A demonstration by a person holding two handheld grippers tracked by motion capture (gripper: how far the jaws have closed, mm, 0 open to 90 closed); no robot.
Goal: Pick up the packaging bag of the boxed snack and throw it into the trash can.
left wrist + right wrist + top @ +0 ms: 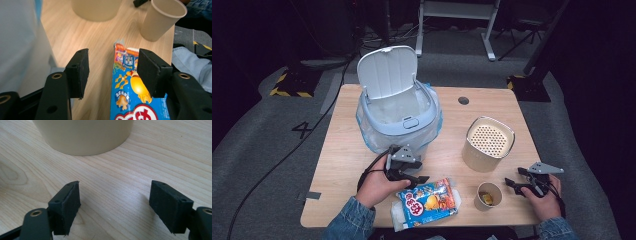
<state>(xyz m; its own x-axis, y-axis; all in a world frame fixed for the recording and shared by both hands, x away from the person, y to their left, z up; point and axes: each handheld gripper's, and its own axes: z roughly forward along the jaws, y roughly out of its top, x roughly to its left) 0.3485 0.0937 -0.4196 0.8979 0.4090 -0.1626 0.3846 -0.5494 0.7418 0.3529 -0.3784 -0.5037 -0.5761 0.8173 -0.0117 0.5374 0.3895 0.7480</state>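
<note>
A blue snack bag [429, 202] with orange cartoon print lies flat near the table's front edge. My left gripper [418, 181] hovers low over its upper left corner, jaws open. In the left gripper view the bag [130, 100] lies under the right jaw, and its left edge falls in the gap of the left gripper [112, 62]; the pads do not press on it. My right gripper [514, 184] rests at the front right, open, with bare wood between the jaws of the right gripper [115, 192].
A pale blue bin [399, 115] with its lid up and a plastic liner stands at the back of the wooden table [342, 165]. A beige perforated canister [488, 142] stands right of centre. A paper cup [488, 196] with something yellow inside stands between the bag and my right gripper.
</note>
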